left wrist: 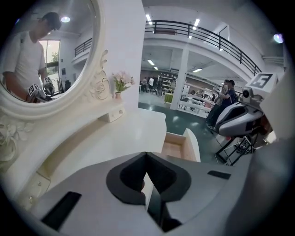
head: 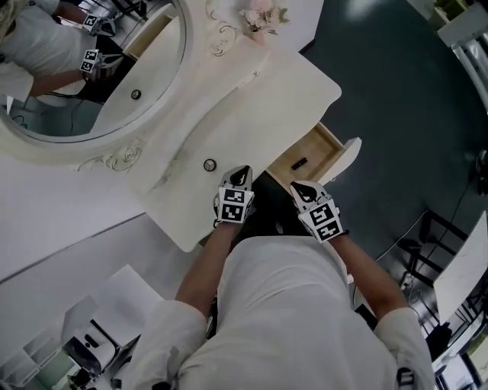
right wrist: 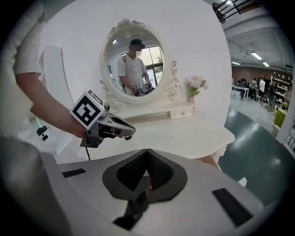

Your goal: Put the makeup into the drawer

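- The drawer point(head: 333, 139) at the right end of the table point(head: 259, 99) stands open, pulled out toward the dark floor.
- A small dark thing point(head: 299, 163) lies on the drawer's wooden bottom. I judge it to be the makeup, but it is too small to say which kind.
- If so, the main step is done, as the makeup is already inside.
- I see no other makeup on the table top. Only the flowers point(head: 261, 15) stand at the far end, beside the mirror point(head: 91, 68).
- What is left, in my judgement, is at most to push the drawer closed. The task sentence does not ask for this.
- The left gripper point(head: 240, 174) hangs over the table's near edge, just left of the drawer. It points forward and slopes down.
- Its tongs are fully together, with nothing between them. In the left gripper view only the table and the open drawer show beyond the tips.
- The right gripper point(head: 301, 187) is held beside it, near the drawer's inner end and above it, sloping down in the same way.
- Its tongs also meet at the tip. A faint reddish spot shows low in the gap, and I cannot tell what it is. No object is clearly held.
- Both forearms come out from the body, slightly bent, with the two grippers near each other but apart.
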`<state>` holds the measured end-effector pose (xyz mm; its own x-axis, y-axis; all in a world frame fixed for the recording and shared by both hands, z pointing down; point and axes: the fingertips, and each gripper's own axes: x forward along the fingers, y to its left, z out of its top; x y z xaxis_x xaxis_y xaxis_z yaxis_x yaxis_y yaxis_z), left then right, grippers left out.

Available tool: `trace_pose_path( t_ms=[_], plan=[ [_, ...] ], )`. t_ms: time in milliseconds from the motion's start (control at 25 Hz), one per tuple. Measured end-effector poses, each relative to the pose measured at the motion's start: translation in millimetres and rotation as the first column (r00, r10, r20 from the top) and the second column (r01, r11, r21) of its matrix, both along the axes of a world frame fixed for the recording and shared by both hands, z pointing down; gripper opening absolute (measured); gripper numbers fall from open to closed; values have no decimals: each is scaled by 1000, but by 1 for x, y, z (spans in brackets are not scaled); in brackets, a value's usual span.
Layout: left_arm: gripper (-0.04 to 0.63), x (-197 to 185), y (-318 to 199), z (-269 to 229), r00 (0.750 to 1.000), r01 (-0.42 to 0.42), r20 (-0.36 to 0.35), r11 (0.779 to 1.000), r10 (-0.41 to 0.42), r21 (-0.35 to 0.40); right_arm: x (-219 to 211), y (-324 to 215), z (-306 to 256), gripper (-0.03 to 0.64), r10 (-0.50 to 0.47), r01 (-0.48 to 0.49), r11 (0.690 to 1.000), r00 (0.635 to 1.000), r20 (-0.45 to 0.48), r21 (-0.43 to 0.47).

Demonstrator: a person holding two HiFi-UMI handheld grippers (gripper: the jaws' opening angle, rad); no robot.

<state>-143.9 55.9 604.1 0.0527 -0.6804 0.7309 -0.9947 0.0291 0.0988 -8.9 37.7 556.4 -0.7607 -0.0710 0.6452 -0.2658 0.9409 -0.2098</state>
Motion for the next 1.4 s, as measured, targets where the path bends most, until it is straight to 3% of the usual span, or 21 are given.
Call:
trace_pose_path(
  t_ms=[240, 600, 720, 920, 1400],
  plan=[
    [15, -29, 23, 2, 997, 66, 26, 998, -66, 2, -16, 9, -2, 25, -40, 40, 999, 999, -4, -7],
    [25, -87, 64, 29, 982, 187, 26, 979, -186, -75, -40, 22, 8, 24, -79, 78, 996, 997, -14, -35],
    [115, -106, 74, 42, 976, 220, 25, 969, -218, -110, -48, 22, 9, 24, -80, 79, 996, 997, -18, -40],
    [187, -125, 80, 64, 973, 230, 8, 961, -232, -155, -57, 22, 14, 23, -67, 66, 996, 997, -31, -53],
    [270, -141, 72, 97, 974, 225, 13, 952, -227, -209, -56, 28, 26, 25, -53, 47, 996, 995, -79, -78]
  ],
)
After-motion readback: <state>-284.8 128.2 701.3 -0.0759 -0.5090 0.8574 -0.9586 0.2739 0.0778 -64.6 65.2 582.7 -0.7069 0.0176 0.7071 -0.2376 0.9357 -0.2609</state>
